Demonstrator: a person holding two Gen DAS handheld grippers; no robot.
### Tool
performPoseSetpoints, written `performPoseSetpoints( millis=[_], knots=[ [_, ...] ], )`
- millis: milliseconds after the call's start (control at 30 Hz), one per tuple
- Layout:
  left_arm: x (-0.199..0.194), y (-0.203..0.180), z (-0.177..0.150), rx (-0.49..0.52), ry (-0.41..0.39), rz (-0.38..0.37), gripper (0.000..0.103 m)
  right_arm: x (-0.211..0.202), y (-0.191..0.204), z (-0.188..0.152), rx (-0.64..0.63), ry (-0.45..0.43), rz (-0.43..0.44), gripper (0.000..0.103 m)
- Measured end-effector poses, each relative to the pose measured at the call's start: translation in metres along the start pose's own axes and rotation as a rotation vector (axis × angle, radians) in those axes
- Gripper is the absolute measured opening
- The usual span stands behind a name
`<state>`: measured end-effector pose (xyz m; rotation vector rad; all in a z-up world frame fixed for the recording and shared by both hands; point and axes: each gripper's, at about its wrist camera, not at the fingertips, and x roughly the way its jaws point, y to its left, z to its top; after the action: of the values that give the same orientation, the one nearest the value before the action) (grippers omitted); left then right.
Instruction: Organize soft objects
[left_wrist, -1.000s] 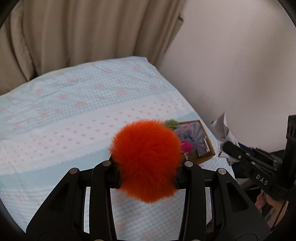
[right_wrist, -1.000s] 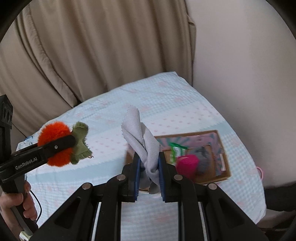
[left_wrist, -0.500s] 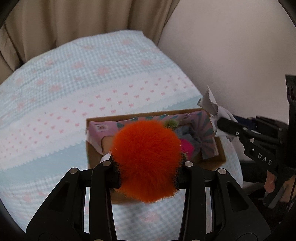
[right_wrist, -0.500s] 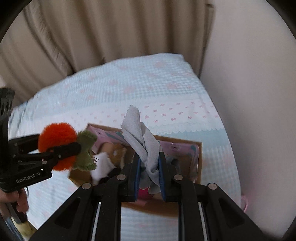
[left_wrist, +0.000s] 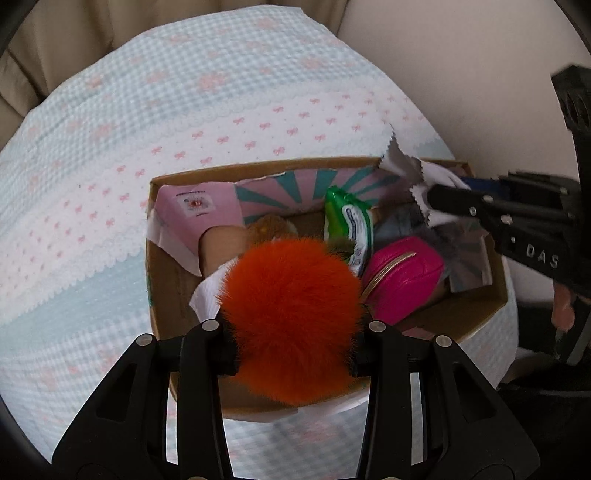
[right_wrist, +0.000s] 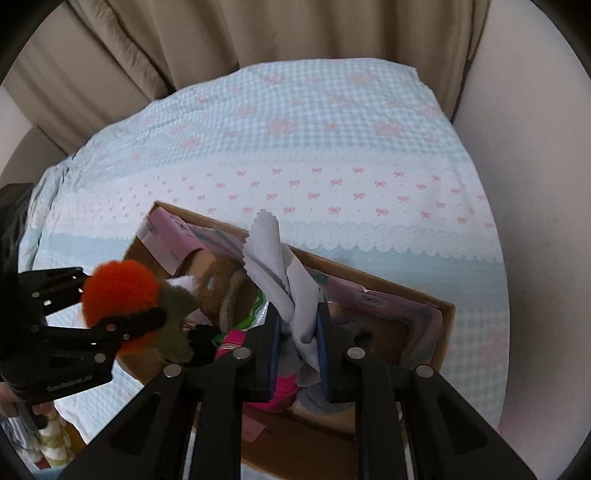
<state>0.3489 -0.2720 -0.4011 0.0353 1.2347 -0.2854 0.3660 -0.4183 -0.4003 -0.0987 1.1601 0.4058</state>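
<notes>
An orange fluffy pompom (left_wrist: 291, 302) with a green felt leaf (right_wrist: 173, 317) sits between the fingers of my left gripper (left_wrist: 293, 343). The jaws are opening, but the pads still press on the fur. It hangs just over the near left part of an open cardboard box (left_wrist: 162, 288). My right gripper (right_wrist: 297, 332) is shut on a crumpled grey cloth (right_wrist: 273, 258) with zigzag edges, above the box's right side. Its fingers (left_wrist: 454, 201) and the grey cloth (left_wrist: 402, 166) show at the right of the left wrist view.
Inside the box lie a pink zip pouch (left_wrist: 402, 277), a green wipes pack (left_wrist: 351, 225), a brown plush (left_wrist: 273, 229) and a white cloth (left_wrist: 207, 291). The box rests on a bed with a blue checked cover (left_wrist: 184, 110). A wall (left_wrist: 461, 74) stands on the right, and curtains (right_wrist: 221, 37) hang behind the bed.
Both grippers have come down and tilted toward the box, which now fills the lower half of each view. The pompom and the grey cloth stay in their grips.
</notes>
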Motion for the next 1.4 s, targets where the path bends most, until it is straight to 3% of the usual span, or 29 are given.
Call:
performPoseSetpoints(
  millis=[33, 100, 167, 200, 233, 267, 300, 633, 900, 1133, 1400],
  knots=[
    [0.001, -0.001, -0.001, 0.011, 0.003, 0.012, 0.043, 0.001, 0.002, 0.000, -0.011, 0.000, -0.003, 0.016],
    [0.004, -0.004, -0.001, 0.035, 0.013, 0.024, 0.078, 0.004, 0.001, 0.002, -0.029, 0.006, 0.004, 0.016],
    [0.003, -0.007, -0.002, 0.061, 0.006, 0.033, 0.100, 0.010, -0.003, 0.004, -0.025, 0.031, 0.034, 0.024],
    [0.002, -0.007, -0.002, 0.067, 0.005, 0.035, 0.103, 0.011, -0.004, 0.005, -0.023, 0.039, 0.040, 0.044],
    [0.002, -0.007, -0.002, 0.068, 0.008, 0.035, 0.103, 0.012, -0.006, 0.005, -0.017, 0.048, 0.047, 0.078],
    [0.002, -0.006, -0.003, 0.067, 0.015, 0.033, 0.103, 0.013, -0.007, 0.004, -0.011, 0.051, 0.058, 0.095],
    [0.002, -0.006, -0.004, 0.066, 0.017, 0.031, 0.103, 0.012, -0.009, 0.002, 0.000, 0.054, 0.078, 0.103],
    [-0.023, 0.005, -0.011, 0.052, -0.012, 0.023, 0.103, -0.010, -0.015, -0.015, 0.134, 0.011, 0.046, 0.103],
    [-0.078, 0.013, -0.019, 0.037, -0.082, 0.003, 0.103, -0.057, 0.012, -0.019, 0.186, -0.063, 0.012, 0.103],
    [-0.169, 0.027, -0.031, 0.053, -0.207, -0.015, 0.103, -0.131, 0.059, -0.024, 0.252, -0.154, -0.064, 0.103],
    [-0.291, 0.053, -0.066, 0.063, -0.398, -0.038, 0.103, -0.238, 0.136, -0.046, 0.347, -0.320, -0.218, 0.103]
  ],
)
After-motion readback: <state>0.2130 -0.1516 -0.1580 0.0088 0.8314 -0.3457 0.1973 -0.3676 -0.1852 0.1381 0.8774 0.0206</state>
